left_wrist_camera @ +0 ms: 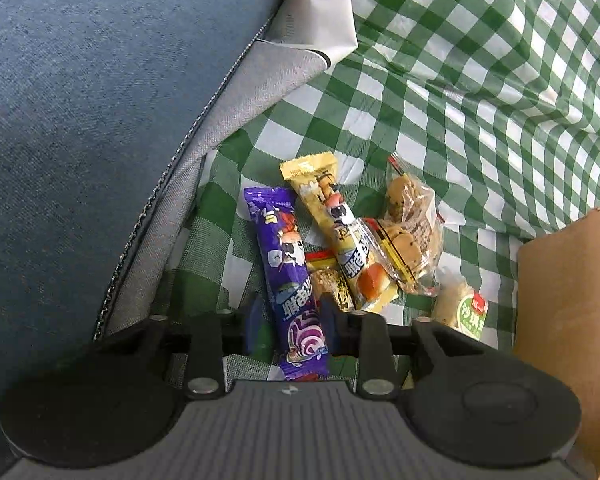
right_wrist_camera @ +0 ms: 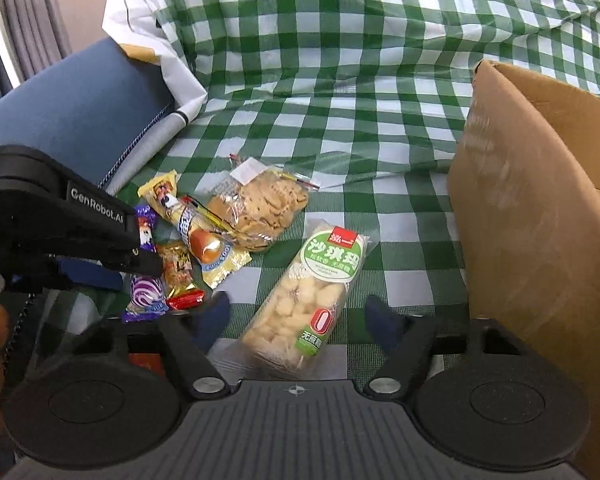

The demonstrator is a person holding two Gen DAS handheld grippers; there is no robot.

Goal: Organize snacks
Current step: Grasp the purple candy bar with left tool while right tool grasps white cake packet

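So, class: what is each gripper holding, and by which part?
Left gripper pinches the purple snack bar near its swirl-printed end. Right gripper holds nothing, open around the pastry pack.

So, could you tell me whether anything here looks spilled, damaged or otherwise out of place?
Nothing looks spilled or torn. The snacks lie in a loose overlapping heap: the yellow bar rests across the cookie bag, beside the purple bar. The checked cloth is rumpled.

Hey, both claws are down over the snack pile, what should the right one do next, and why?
Probably close the right claw on the green-label rice cake pack. The pack lies between its open fingers, untouched, apart from the other snacks, with the cardboard box beside it. The left claw is already around the purple bar.
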